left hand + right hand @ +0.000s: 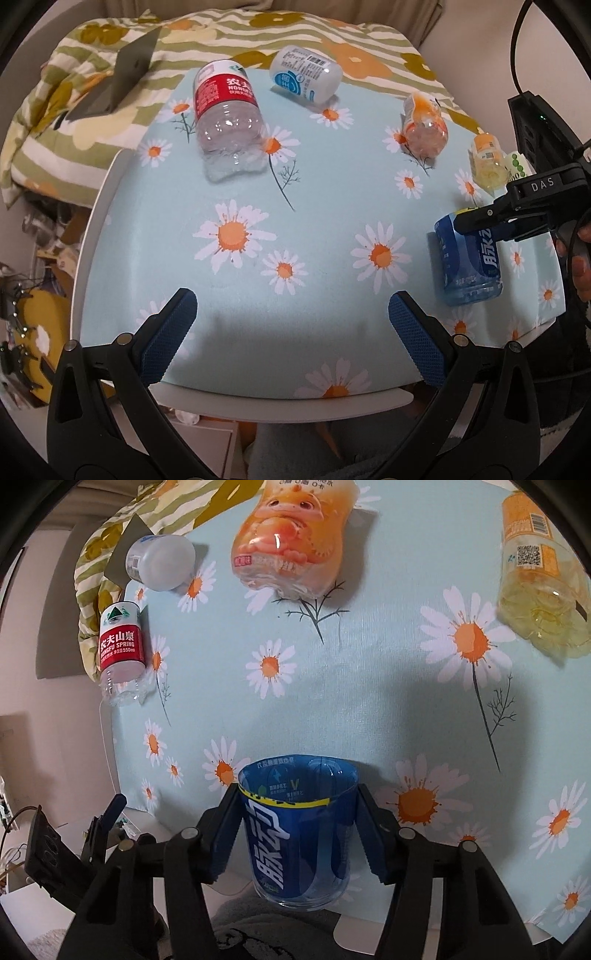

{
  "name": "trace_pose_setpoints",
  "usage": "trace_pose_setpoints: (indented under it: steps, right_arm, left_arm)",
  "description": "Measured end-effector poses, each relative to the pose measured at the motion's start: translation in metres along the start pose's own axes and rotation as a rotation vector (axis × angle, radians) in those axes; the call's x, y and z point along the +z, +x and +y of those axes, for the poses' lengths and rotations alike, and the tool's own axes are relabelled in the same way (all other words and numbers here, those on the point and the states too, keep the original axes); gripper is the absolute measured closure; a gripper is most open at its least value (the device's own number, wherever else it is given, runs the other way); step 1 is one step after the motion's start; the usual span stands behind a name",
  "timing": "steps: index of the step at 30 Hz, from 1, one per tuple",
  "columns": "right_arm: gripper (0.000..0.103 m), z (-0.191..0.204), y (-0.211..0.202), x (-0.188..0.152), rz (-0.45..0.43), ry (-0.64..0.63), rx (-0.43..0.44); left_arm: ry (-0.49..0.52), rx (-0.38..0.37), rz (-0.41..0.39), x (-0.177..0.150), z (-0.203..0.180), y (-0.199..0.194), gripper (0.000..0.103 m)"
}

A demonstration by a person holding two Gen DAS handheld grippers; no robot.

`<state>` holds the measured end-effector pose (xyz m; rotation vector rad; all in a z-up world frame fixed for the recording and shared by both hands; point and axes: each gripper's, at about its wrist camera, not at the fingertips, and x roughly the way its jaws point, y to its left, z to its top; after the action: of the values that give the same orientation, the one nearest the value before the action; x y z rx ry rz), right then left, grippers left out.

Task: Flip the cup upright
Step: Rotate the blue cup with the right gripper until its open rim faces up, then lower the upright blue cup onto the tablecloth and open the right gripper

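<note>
The blue cup (295,834) sat between the pads of the right tongs (295,830), gripped on both sides near its open rim, at the right edge of the daisy-print surface (258,184). The left tongs (291,332) hovered wide apart and held nothing, well apart from the cup, over the surface's near edge
</note>
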<state>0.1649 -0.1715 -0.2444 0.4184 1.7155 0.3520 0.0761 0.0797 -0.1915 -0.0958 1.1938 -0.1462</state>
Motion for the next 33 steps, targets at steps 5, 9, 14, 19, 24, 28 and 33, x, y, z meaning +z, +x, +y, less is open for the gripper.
trace_pose_setpoints:
  steps: [5,9,14,19,24,28,33]
  right_arm:
    - [0.049,0.004,-0.02,-0.009,-0.067,-0.01,0.031]
    - [0.049,0.011,-0.049,-0.028,-0.246,-0.015,0.045]
    - [0.049,0.025,-0.059,-0.066,-0.489,-0.037,0.006]
    - [0.049,0.044,-0.046,-0.097,-0.621,-0.149,-0.196]
    - [0.049,0.041,-0.027,-0.112,-0.694,-0.218,-0.297]
    - [0.049,0.044,-0.019,-0.116,-0.749,-0.244,-0.361]
    - [0.049,0.045,-0.014,-0.121,-0.767,-0.254,-0.39]
  left_arm:
    - [0.012,0.005,-0.025,0.004,-0.004,-0.013,0.0]
    - [0.0,0.014,-0.051,0.01,-0.004,-0.025,0.0]
    - [0.017,0.031,-0.071,0.012,-0.005,-0.035,0.0]
    - [0.05,0.052,-0.077,0.005,-0.004,-0.037,0.0]
    - [0.044,0.067,-0.083,-0.004,0.0,-0.038,0.0]
    - [0.041,0.074,-0.085,-0.008,0.004,-0.038,0.0]
    - [0.035,0.079,-0.09,-0.01,0.006,-0.04,0.0]
